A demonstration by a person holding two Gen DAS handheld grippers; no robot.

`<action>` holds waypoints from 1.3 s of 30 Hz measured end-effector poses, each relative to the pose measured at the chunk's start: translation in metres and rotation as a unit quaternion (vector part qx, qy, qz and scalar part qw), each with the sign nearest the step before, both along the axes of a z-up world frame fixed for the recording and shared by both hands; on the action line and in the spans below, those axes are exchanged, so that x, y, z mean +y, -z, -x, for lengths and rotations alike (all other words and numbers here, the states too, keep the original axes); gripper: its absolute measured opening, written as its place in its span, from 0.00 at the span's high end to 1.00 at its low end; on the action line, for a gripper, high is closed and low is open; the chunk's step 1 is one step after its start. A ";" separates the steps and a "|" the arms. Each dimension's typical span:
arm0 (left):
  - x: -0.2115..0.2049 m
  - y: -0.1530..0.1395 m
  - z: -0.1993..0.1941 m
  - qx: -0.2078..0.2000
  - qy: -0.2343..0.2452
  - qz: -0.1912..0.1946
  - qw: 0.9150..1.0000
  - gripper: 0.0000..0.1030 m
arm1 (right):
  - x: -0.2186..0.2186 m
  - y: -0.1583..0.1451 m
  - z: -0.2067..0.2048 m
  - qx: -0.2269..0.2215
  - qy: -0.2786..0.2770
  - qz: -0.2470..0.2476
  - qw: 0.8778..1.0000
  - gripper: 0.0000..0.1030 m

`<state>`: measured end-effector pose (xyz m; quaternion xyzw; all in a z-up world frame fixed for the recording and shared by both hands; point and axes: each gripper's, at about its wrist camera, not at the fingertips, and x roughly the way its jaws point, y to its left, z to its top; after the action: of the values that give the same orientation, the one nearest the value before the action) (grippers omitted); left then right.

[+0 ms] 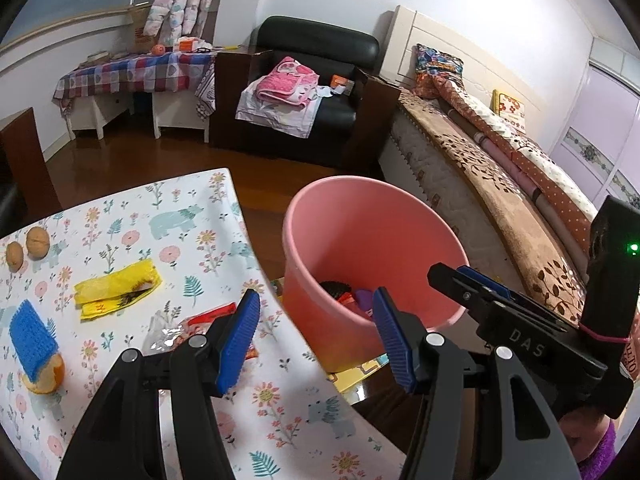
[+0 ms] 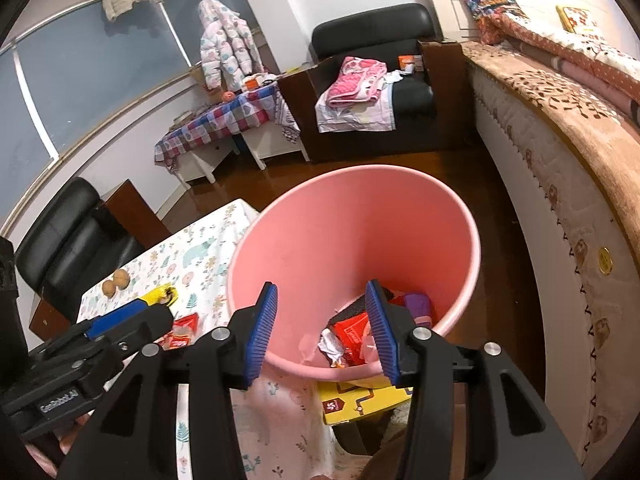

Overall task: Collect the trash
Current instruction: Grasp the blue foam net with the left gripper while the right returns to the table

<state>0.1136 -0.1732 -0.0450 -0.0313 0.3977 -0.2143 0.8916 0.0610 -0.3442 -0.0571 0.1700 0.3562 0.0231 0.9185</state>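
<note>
White "DAS" lettering marks the right tongs (image 1: pixel 466 276).

Pink bin (image 2: pixel 360 216), red wrappers (image 2: pixel 352 334) inside. White tablecloth (image 1: pixel 120 224) printed with pastel flowers and teal bears. Yellow wrapper (image 1: pixel 116 290); tan walnuts (image 1: pixel 28 248); blue cloth (image 1: pixel 32 334) over orange peel (image 1: pixel 46 380). Black grippers (image 1: pixel 316 334), ribbed blue pads (image 1: pixel 240 340). Checked red-blue cloth (image 1: pixel 136 72).

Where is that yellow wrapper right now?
The crumpled yellow plastic wrapper lies on the floral tablecloth, left in the left wrist view, between the two brown walnuts and the red snack packet.
</note>
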 end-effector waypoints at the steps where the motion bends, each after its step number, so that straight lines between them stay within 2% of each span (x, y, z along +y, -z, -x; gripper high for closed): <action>1: 0.002 0.000 0.001 0.000 -0.002 0.000 1.000 0.44 | 0.002 -0.001 0.001 -0.002 -0.003 0.000 1.000 0.55; 13: 0.053 -0.003 0.018 -0.022 -0.059 -0.025 0.998 0.44 | 0.041 -0.011 0.005 -0.012 -0.055 0.012 0.998 0.55; 23: 0.116 -0.006 0.035 -0.034 -0.133 -0.045 0.990 0.44 | 0.079 -0.013 0.007 -0.008 -0.097 0.020 0.995 0.55; 34: 0.195 0.014 0.049 0.000 -0.222 -0.054 0.974 0.44 | 0.111 -0.008 0.005 0.004 -0.150 0.017 0.988 0.55; 39: 0.222 0.026 0.043 0.030 -0.257 -0.033 0.965 0.44 | 0.123 -0.005 0.002 0.012 -0.172 0.011 0.985 0.55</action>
<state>0.0703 0.0487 -0.0706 -0.1098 0.4093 0.0361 0.9051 0.0588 -0.2210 -0.0523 0.0966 0.3912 0.1748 0.8984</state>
